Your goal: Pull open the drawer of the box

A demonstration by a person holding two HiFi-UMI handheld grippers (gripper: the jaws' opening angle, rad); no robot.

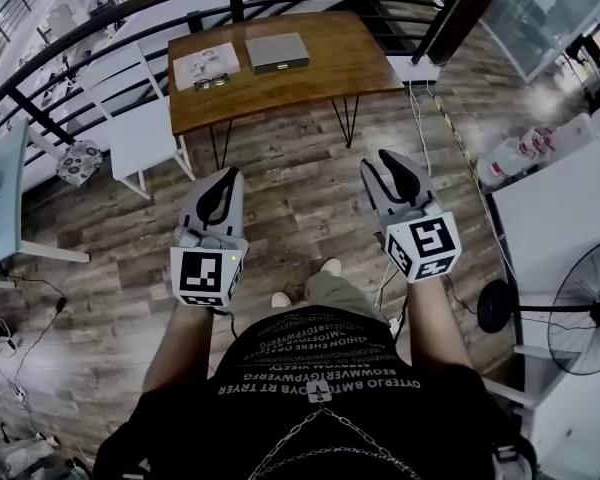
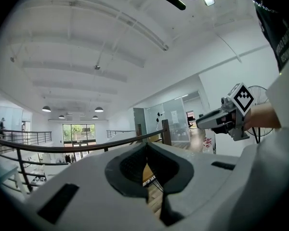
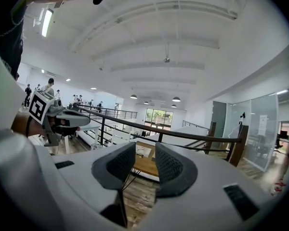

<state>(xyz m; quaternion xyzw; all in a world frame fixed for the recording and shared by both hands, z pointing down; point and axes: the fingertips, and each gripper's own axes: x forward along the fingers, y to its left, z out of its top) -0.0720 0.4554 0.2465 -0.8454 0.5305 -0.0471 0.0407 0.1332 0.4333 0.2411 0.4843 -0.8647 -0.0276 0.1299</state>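
finding the drawer comes first: the box [image 1: 277, 52] lies flat and grey on the far half of the wooden table [image 1: 310, 83], just beside a white sheet [image 1: 205, 65]. from where you stand you cannot make out which side carries the drawer front, or whether it has a pull. step in until that face shows plainly before you commit a claw.

both claws hover over the floor, well short of the table and well apart from the box. your right claw [image 1: 388, 160] stands open with nothing between its pads, so it looks the readier one for the pull. bring it in level with the drawer front and close only once the pads sit either side of whatever there is to grip. your left claw [image 1: 227, 176] is closed, tips together, holding nothing. it would likely serve best pressing on the top of the box, since a light box may slide toward you with the drawer. pull straight and slowly along the drawer's own line.
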